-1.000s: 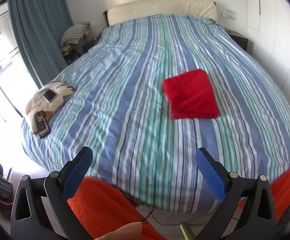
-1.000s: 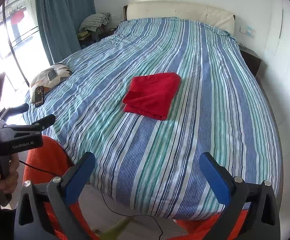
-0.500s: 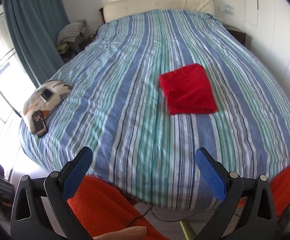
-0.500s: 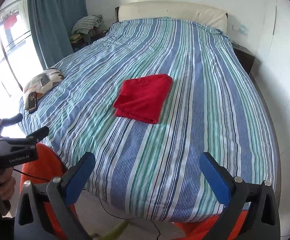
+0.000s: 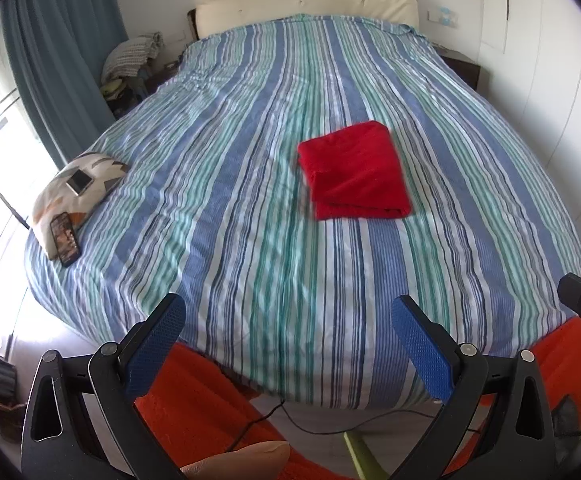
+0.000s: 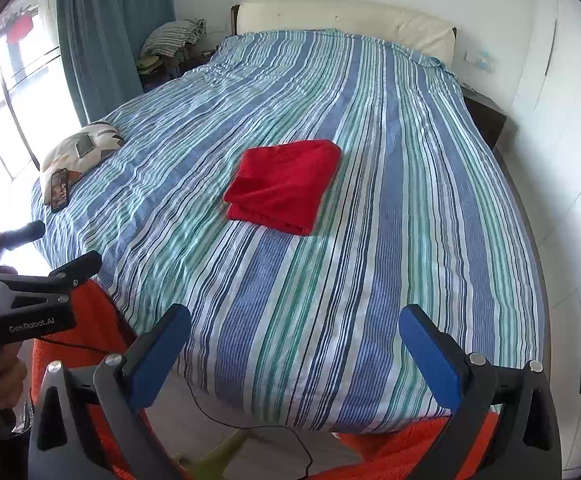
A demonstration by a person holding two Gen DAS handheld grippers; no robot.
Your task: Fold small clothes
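A red garment (image 5: pixel 356 172) lies folded into a neat rectangle on the striped bed cover (image 5: pixel 250 200); it also shows in the right wrist view (image 6: pixel 284 186). My left gripper (image 5: pixel 286 320) is open and empty, held off the foot of the bed, well short of the garment. My right gripper (image 6: pixel 296 330) is open and empty too, also back from the foot edge. The left gripper's body (image 6: pixel 30 292) shows at the left of the right wrist view.
A patterned cushion (image 5: pixel 76 184) with two phones (image 5: pixel 65 238) sits at the bed's left edge. A blue curtain (image 5: pixel 62 60) hangs at the left, white wardrobes stand at the right. An orange rug (image 5: pixel 194 408) and a black cable (image 6: pixel 250 428) lie on the floor.
Both grippers have drawn back and risen slightly, so the bed and red garment look farther away. The garment has not moved. Both jaws stay open.
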